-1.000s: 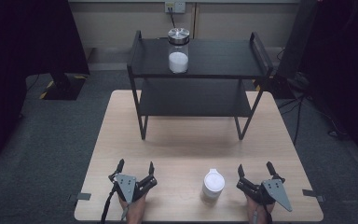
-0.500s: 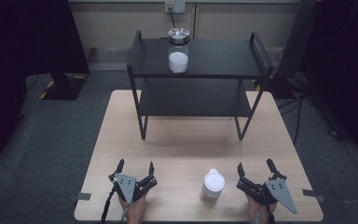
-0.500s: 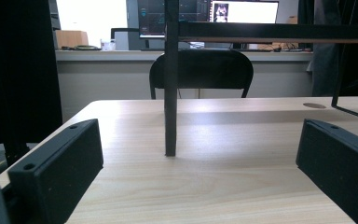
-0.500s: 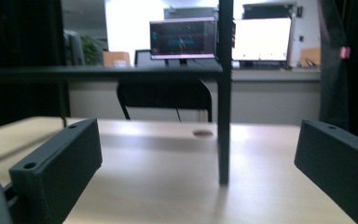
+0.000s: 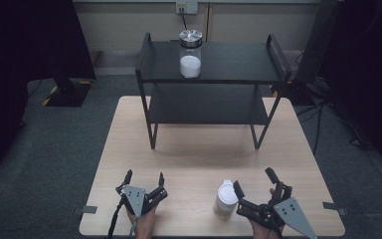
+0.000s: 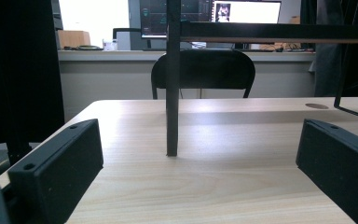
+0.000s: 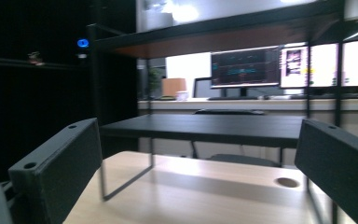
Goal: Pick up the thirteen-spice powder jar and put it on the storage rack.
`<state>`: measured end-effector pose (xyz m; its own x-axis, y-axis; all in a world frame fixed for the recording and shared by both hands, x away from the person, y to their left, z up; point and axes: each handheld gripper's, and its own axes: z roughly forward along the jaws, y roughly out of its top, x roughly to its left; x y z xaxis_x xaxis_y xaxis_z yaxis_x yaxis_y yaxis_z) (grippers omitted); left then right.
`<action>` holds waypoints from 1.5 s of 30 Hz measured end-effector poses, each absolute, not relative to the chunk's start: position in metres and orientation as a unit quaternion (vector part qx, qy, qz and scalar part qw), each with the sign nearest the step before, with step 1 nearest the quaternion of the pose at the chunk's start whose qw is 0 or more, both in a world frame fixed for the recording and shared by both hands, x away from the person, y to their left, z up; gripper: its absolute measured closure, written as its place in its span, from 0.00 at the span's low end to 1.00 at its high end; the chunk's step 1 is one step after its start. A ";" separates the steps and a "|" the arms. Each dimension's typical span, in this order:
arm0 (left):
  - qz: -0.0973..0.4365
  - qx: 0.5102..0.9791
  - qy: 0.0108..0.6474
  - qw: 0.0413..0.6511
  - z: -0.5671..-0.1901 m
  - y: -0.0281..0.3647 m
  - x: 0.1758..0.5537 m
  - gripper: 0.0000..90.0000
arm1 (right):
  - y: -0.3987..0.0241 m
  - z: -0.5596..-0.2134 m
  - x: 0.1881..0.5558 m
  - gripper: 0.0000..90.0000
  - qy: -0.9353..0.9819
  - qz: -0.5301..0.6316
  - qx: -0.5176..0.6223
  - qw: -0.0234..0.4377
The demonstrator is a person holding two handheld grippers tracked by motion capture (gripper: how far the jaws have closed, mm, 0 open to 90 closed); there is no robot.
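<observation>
A white lidded container (image 5: 225, 198) stands on the wooden table (image 5: 194, 159) near its front edge. My right gripper (image 5: 252, 179) is just to the right of it, open, with its left jaw close beside the container and nothing between the jaws. My left gripper (image 5: 144, 176) rests open at the front left, also holding nothing. In the left gripper view the wide-apart jaws frame a black shelf leg (image 6: 171, 93). In the right gripper view, which is blurred, the open jaws frame the shelf's lower tier (image 7: 214, 126).
A black two-tier shelf (image 5: 214, 74) stands across the far half of the table. On its top tier is a glass jar (image 5: 190, 55) with a silver lid, half full of white powder. Dark floor surrounds the table.
My right gripper has shifted left, closer to the white container, and its view is now blurred. The left gripper and the container have stayed put.
</observation>
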<state>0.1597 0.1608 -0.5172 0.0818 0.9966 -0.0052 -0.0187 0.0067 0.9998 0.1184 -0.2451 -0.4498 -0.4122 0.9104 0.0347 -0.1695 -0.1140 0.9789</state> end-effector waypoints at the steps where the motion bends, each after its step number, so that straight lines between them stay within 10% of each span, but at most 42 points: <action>1: 0.482 0.514 0.476 0.526 -0.517 0.161 0.160 0.00 | -0.241 -0.451 0.118 0.00 0.530 0.654 0.351 0.410; 22: 0.480 0.515 0.474 0.528 -0.517 0.162 0.160 0.00 | -0.206 -0.494 0.104 0.00 0.587 0.598 0.373 0.399; 45: 0.478 0.517 0.472 0.530 -0.517 0.163 0.160 0.00 | -0.213 -0.495 0.108 0.27 0.603 0.593 0.387 0.368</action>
<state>0.1600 0.1632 -0.5174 0.0969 0.9953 -0.0065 -0.0196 0.0084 0.9998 0.1084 -0.2130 -0.4951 -0.4304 0.9025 0.0154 0.0300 -0.0028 0.9995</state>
